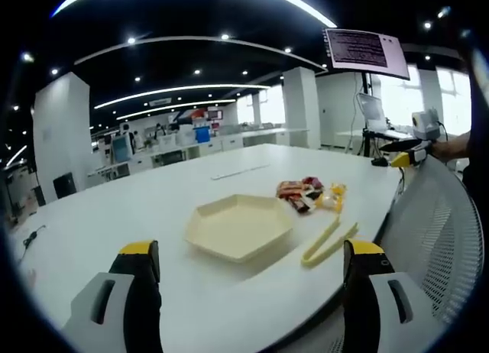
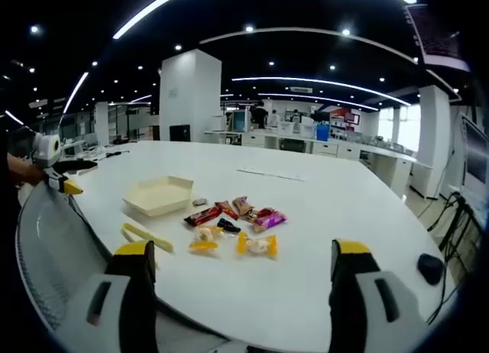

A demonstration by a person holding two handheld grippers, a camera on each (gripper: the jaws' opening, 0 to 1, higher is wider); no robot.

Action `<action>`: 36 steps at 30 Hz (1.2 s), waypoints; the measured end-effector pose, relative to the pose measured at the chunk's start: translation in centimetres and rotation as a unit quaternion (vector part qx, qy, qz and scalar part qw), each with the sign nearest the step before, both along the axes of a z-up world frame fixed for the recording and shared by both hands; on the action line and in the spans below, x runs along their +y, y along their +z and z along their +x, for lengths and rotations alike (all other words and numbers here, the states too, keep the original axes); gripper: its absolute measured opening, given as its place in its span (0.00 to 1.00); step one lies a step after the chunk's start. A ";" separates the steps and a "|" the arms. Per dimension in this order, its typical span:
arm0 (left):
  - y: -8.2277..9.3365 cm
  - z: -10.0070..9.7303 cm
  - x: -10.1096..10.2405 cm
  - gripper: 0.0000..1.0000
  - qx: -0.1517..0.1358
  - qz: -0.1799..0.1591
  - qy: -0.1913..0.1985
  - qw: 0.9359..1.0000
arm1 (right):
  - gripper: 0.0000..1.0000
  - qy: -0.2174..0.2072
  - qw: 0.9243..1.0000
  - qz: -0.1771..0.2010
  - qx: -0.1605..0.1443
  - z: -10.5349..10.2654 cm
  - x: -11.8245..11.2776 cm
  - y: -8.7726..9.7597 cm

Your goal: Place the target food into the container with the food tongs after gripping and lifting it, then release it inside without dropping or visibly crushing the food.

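Yellow-tipped grey jaws of the left gripper [image 1: 248,265] stand wide apart with nothing between them, hovering over the near edge of the broad white desk [image 1: 153,208]. Ahead of them sits the pale cream hexagonal plastic tray [image 1: 239,225], empty, presumably set close to the edge so both hands can reach it. Just beside its right side lie the pale yellow plastic food tongs [image 1: 328,241], flat on the desk and untouched, so no step of the task has begun. Beyond the tongs is a loose cluster of small wrapped snacks [image 1: 309,193] in red, purple and yellow wrappers.

In the right gripper view, the right gripper [image 2: 237,265] is likewise spread wide and empty, aimed across the desk at the same snacks [image 2: 233,219], with the tongs [image 2: 147,237] and tray [image 2: 159,195] to the left. Which snack is the target I cannot tell. A grey mesh chair back [image 2: 53,246] stands at the desk edge.
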State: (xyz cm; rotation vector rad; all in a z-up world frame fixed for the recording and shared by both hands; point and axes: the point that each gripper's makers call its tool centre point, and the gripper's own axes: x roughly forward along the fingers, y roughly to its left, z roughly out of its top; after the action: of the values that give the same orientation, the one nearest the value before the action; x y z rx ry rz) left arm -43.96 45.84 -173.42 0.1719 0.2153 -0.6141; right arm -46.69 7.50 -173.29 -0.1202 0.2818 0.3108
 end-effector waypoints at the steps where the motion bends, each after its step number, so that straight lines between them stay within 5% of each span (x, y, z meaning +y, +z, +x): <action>1: -0.1 0.0 0.0 0.97 0.002 0.002 0.000 1.000 | 0.95 0.000 1.000 0.002 0.001 0.0 0.0 0.0; 36: 0.2 0.0 -0.2 0.96 0.001 -0.017 -0.003 1.000 | 0.95 0.008 1.000 0.007 0.011 0.0 0.3 -0.1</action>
State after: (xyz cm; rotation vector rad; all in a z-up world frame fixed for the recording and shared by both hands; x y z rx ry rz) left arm -44.00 45.59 -173.21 0.1380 0.2067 -0.6237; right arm -46.72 7.81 -173.43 -0.1058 0.3003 0.3297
